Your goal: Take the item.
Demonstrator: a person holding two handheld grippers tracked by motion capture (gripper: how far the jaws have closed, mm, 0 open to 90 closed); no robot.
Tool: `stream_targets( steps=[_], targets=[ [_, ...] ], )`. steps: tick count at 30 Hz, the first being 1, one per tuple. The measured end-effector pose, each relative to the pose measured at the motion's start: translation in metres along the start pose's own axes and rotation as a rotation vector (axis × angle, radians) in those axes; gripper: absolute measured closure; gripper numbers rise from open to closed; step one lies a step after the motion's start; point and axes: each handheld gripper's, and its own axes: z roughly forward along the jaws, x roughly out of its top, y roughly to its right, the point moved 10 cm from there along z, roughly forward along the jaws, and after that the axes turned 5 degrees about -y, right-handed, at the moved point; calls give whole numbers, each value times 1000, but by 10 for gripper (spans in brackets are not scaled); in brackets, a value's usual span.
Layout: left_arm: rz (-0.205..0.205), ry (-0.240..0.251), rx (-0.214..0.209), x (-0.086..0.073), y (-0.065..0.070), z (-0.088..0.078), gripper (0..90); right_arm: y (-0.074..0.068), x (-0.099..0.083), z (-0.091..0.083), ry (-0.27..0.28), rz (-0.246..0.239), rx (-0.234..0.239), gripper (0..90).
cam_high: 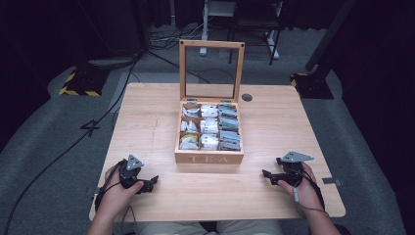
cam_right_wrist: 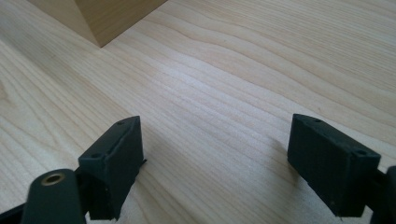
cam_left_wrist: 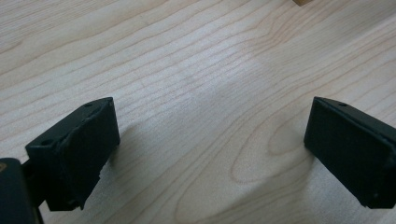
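A wooden tea box (cam_high: 209, 157) marked TEA stands in the middle of the table with its glass lid (cam_high: 211, 69) raised upright. Its compartments hold several tea bags (cam_high: 209, 127). My left gripper (cam_high: 152, 181) rests on the table near the front left, held by a hand, jaws pointing right toward the box. My right gripper (cam_high: 266, 175) rests at the front right, jaws pointing left. Both stand open with only bare wood between the jaws, as the left gripper (cam_left_wrist: 210, 140) and right gripper (cam_right_wrist: 215, 158) views show. A corner of the box (cam_right_wrist: 100, 18) shows ahead of the right gripper.
The light wooden table (cam_high: 147, 127) has bare wood left and right of the box. A round cable hole (cam_high: 246, 97) sits at the back right. Beyond the table are grey carpet, cables and stand bases (cam_high: 80, 81).
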Motion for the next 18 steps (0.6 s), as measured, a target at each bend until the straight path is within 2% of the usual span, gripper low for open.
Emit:
stream_targets(
  steps=[18],
  targets=[
    [3, -4, -1, 0, 0, 0, 32, -1, 0, 0, 0, -5, 3, 187]
  ],
)
